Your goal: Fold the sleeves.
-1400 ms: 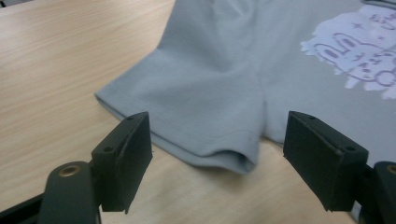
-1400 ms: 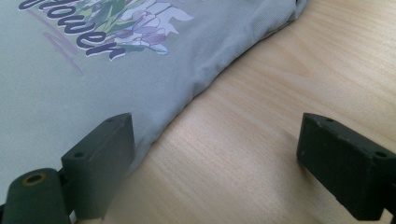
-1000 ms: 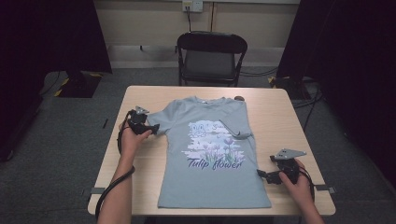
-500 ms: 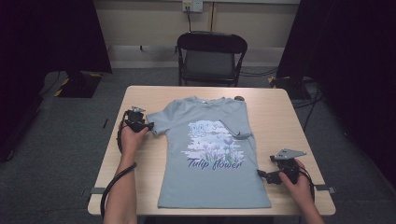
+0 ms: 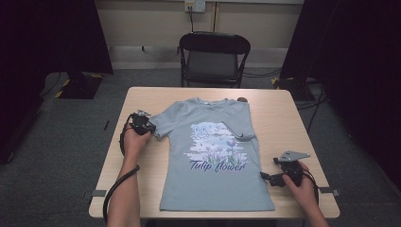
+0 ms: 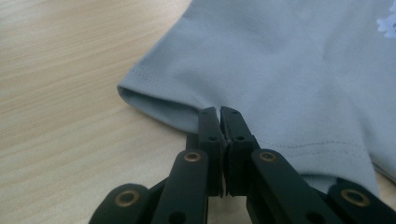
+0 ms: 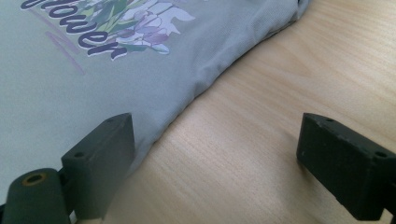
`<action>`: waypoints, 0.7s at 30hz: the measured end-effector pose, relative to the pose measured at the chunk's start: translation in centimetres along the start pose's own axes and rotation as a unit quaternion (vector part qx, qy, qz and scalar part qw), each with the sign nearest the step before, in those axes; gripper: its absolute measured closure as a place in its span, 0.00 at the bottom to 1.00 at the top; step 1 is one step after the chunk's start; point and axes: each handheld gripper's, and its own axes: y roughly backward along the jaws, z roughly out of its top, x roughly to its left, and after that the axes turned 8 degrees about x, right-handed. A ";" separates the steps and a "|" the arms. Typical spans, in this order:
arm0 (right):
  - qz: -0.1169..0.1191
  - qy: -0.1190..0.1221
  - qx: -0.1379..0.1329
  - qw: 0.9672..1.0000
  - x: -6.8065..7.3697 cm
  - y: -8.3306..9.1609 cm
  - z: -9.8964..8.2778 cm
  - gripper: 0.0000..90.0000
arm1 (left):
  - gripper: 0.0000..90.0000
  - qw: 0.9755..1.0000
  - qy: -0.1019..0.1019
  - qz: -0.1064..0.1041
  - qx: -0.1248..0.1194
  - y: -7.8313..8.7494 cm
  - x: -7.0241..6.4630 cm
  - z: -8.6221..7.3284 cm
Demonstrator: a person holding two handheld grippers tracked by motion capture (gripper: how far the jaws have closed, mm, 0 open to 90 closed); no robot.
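Observation:
A light blue t-shirt (image 5: 213,175) with a "Tulip flower" print lies face up on the wooden table (image 5: 279,123). Its right sleeve (image 5: 239,130) is folded in over the chest. My left gripper (image 5: 150,127) is at the shirt's left sleeve. In the left gripper view that gripper (image 6: 219,111) has just been closing and is shut, with the sleeve's (image 6: 177,88) hem pinched at its tips. My right gripper (image 5: 265,177) rests by the shirt's lower right side. There it (image 7: 219,135) stands open, one jaw over the shirt's edge (image 7: 70,84) and the other over bare wood.
A black folding chair (image 5: 213,56) stands behind the table's far edge. A small dark object (image 5: 242,99) lies on the table by the shirt's far shoulder. Bare wood lies to the left and right of the shirt. Dark curtains hang at both sides.
The left hand has edged slightly nearer to the sleeve. The right hand and the shirt lie as before.

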 end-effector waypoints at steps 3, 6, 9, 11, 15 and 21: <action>0.000 0.000 0.000 1.000 0.0 0.0 0.0 0.12 | 0.98 1.000 0.004 0.001 0.005 0.2 -0.2 0.0; 0.000 0.000 0.000 1.000 0.0 0.0 0.0 0.12 | 0.98 1.000 0.018 -0.005 -0.003 0.3 -0.1 -0.2; 0.001 0.000 0.000 1.000 0.0 0.0 0.0 0.12 | 0.71 1.000 0.024 0.007 -0.007 0.2 0.3 -0.2; 0.002 0.001 0.000 1.000 0.0 0.0 0.0 0.12 | 0.63 0.999 0.035 0.016 -0.014 0.3 0.7 -0.3; 0.004 0.005 0.000 1.000 -0.1 -0.1 0.1 0.12 | 0.45 0.997 0.063 0.029 -0.035 0.2 1.4 -0.2; 0.005 0.006 0.000 1.000 -0.1 -0.1 0.1 0.12 | 0.54 0.997 0.059 0.026 -0.040 -0.8 1.4 -0.3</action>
